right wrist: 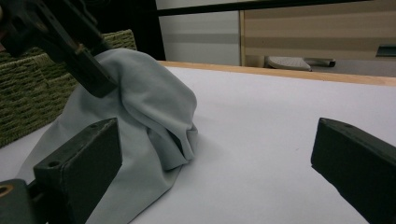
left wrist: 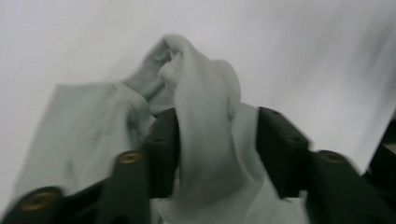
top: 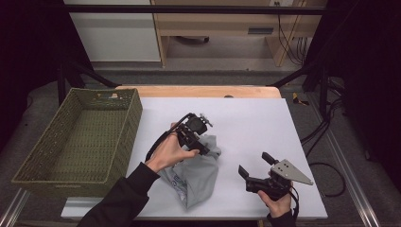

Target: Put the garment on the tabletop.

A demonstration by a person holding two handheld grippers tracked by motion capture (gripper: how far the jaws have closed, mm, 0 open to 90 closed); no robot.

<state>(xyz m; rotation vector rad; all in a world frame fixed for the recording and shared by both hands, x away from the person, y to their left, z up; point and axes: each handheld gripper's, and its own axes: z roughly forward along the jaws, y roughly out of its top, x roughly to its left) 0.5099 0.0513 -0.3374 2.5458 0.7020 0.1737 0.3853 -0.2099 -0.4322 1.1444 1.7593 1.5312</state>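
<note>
White tabletop, woven green basket waiting at its edge.
Your left gripper seems clamped on the crumpled grey cloth garment right of the basket; your right gripper gapes wide, holding nothing; folding or binning remains.

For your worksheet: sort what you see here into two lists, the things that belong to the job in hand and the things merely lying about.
In the job:
- crumpled pale grey cloth garment, pinched in the left gripper
- right gripper, jaws apart beside it
- olive woven rectangular basket, probably

Lying about:
- black cables on the floor
- pale wooden furniture behind
</note>
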